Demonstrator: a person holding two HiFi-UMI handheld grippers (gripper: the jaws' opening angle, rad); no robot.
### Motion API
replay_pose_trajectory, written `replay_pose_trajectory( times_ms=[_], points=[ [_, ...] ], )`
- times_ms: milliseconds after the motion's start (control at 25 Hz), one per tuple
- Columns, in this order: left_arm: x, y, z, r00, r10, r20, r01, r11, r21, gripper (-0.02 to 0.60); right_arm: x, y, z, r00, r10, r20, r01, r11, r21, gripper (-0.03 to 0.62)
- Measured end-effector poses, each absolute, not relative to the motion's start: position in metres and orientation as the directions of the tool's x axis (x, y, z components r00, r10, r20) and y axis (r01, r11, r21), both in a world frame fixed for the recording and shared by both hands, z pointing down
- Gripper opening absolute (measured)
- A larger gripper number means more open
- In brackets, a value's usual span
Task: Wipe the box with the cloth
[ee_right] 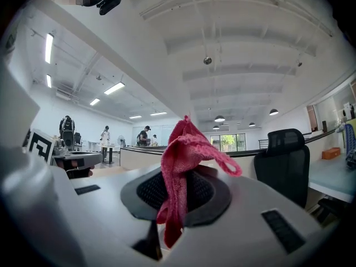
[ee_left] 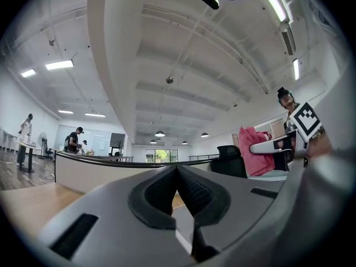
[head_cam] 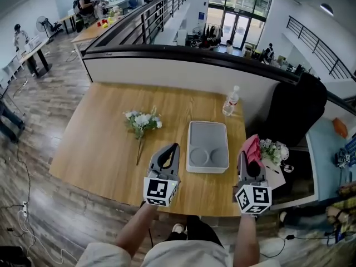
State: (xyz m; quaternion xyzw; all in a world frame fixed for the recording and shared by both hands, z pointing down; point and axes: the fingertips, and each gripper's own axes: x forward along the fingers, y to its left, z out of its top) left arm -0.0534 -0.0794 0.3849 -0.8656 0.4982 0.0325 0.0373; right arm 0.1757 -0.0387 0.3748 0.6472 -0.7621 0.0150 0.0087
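Observation:
A flat grey box (head_cam: 208, 146) with two round hollows in its lid lies on the wooden table (head_cam: 100, 143), right of centre. My right gripper (head_cam: 250, 161) hovers just right of the box near the table's right edge, shut on a pink cloth (head_cam: 253, 148) that sticks up from its jaws; in the right gripper view the cloth (ee_right: 183, 166) hangs bunched between the closed pads. My left gripper (head_cam: 167, 156) is held left of the box's near corner, shut and empty, its pads (ee_left: 192, 196) meeting. Both grippers point up and away from the table.
A bunch of white flowers (head_cam: 142, 121) lies on the table left of the box. A water bottle (head_cam: 230, 101) stands at the far right corner. A black office chair (head_cam: 295, 107) and a small flower bundle (head_cam: 274, 151) sit beyond the right edge.

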Motion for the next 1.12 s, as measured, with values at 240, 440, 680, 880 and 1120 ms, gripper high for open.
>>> replay_pose_trajectory(
  times_ms=[240, 440, 680, 880, 1120],
  points=[
    [-0.038, -0.107, 0.384, 0.491, -0.866, -0.092, -0.871, -0.49, -0.033, 0.014, 0.189, -0.072, 0.386, -0.182, -0.983, 0.033, -0.983, 0.18, -0.041, 0.067],
    [-0.021, -0.136, 0.376, 0.482, -0.871, -0.097, -0.876, -0.478, -0.066, 0.014, 0.209, -0.104, 0.391, -0.189, -0.981, 0.034, -0.981, 0.188, -0.05, 0.067],
    [-0.008, -0.167, 0.377, 0.443, -0.893, -0.08, -0.896, -0.439, -0.07, 0.014, 0.226, -0.148, 0.394, -0.222, -0.975, 0.025, -0.974, 0.22, -0.057, 0.067],
    [0.002, -0.188, 0.389, 0.426, -0.904, -0.05, -0.904, -0.422, -0.073, 0.014, 0.237, -0.177, 0.411, -0.252, -0.966, 0.053, -0.966, 0.249, -0.064, 0.067],
    [0.007, -0.213, 0.398, 0.394, -0.919, -0.02, -0.917, -0.392, -0.072, 0.014, 0.239, -0.204, 0.43, -0.296, -0.951, 0.087, -0.954, 0.292, -0.061, 0.067]
  ],
)
